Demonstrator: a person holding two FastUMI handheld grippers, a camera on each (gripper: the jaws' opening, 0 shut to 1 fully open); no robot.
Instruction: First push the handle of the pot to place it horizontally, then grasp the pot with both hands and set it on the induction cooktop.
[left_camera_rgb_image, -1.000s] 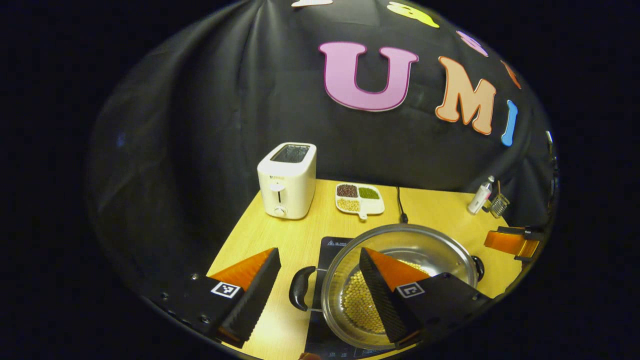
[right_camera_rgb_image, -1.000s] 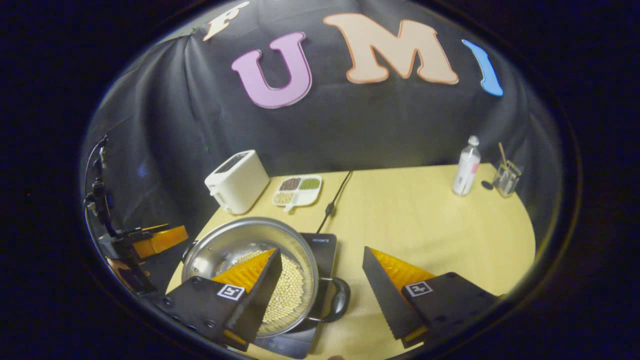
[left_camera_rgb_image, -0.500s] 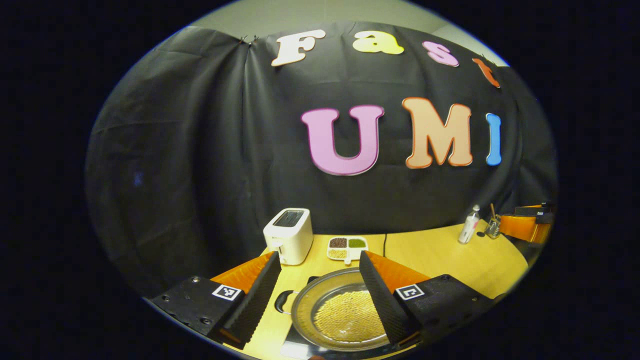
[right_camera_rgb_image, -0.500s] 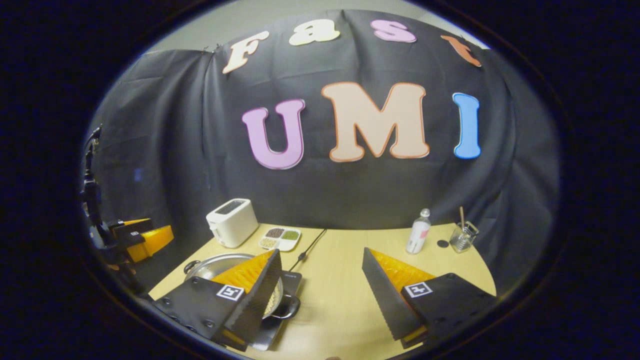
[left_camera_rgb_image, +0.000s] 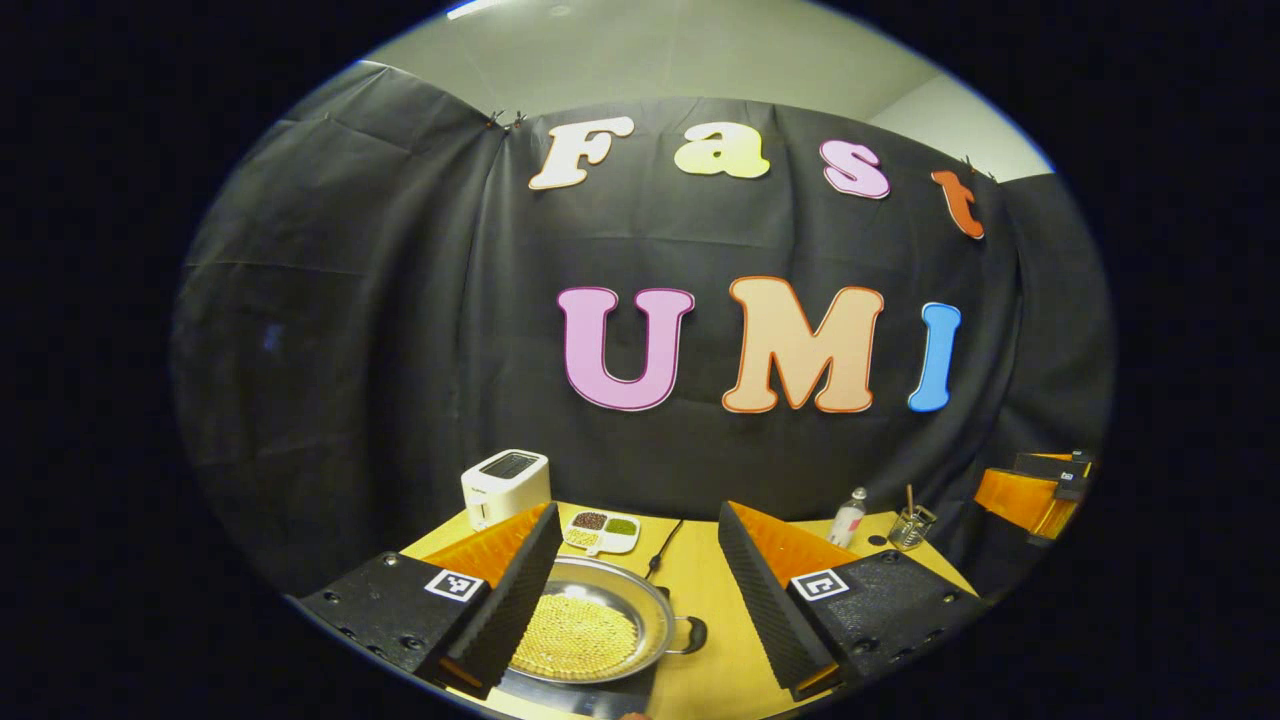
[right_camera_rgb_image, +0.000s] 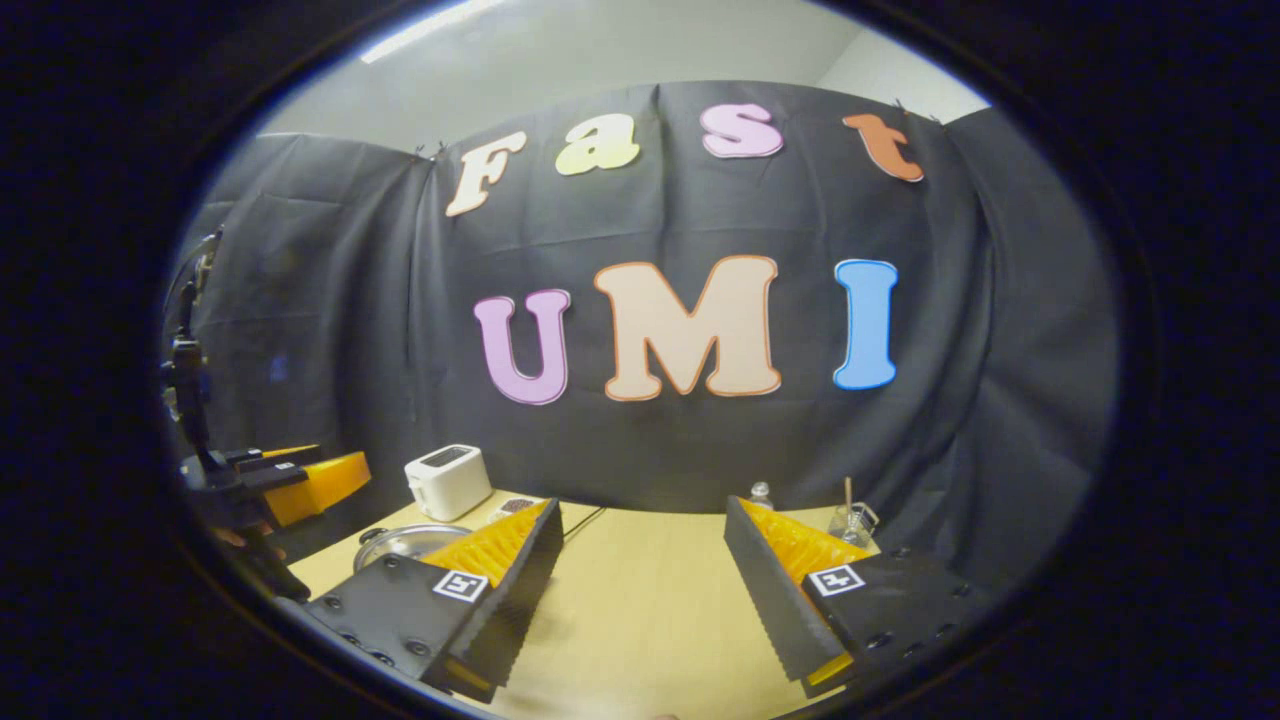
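Pot sitting on the cooktop, both grippers hanging above the counter with jaws released.

The pot (left_camera_rgb_image: 590, 630), holding yellow beans, is resting on the dark cooktop (left_camera_rgb_image: 560, 693) near the counter's (left_camera_rgb_image: 700, 600) front edge, its black handle (left_camera_rgb_image: 692, 634) pointing level toward the right in the left gripper view. No writing on pot or cooktop is legible. The left gripper (left_camera_rgb_image: 635, 590) and right gripper (right_camera_rgb_image: 640, 590) are gaping wide, gripping nothing. A toaster (left_camera_rgb_image: 505, 487) is standing at the back left corner.
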